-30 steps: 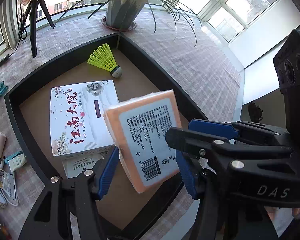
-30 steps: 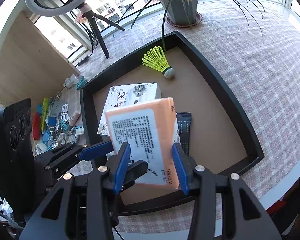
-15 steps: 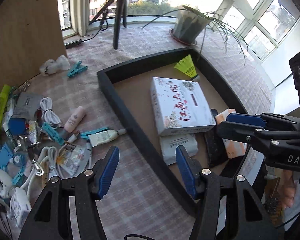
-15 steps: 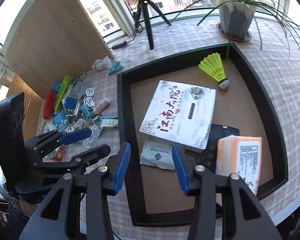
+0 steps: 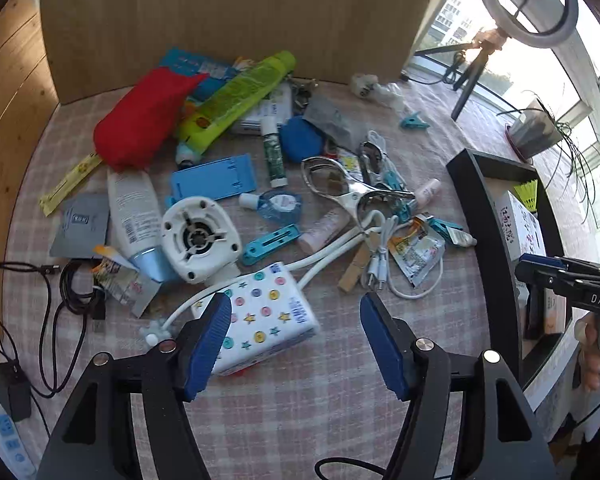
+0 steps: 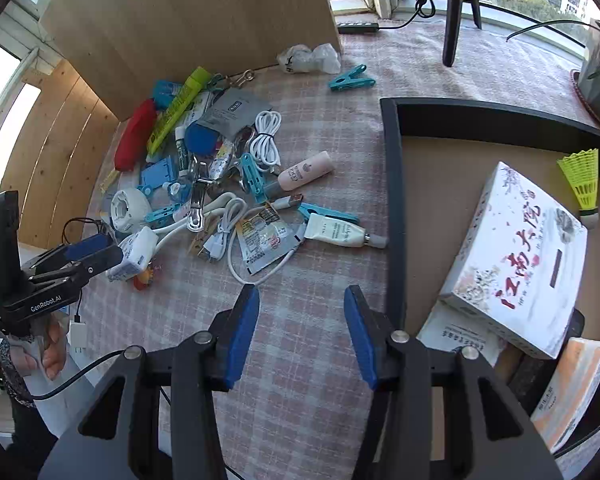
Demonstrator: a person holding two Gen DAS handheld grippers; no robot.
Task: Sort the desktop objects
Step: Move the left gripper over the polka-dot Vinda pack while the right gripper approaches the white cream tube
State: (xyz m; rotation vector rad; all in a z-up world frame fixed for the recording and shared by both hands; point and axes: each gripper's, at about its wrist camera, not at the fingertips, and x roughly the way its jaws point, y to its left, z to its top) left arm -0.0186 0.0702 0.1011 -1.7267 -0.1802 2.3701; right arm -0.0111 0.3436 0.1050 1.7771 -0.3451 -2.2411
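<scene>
Left wrist view: the left gripper is held wide open and empty over the checked cloth, its left pad just over a white dotted pack. Half a second ago a black tray filled this view; now the clutter pile is faced instead, with a white fan, blue stand, red pouch and metal tongs beyond the jaws. The tray is seen at the right edge.

In the right wrist view, the right gripper is likewise open and empty above bare cloth, just left of the tray wall. The orange pack, gripped a second ago, lies in the tray's near corner beside the white box; a shuttlecock lies farther in. A white tube lies just outside the wall.
</scene>
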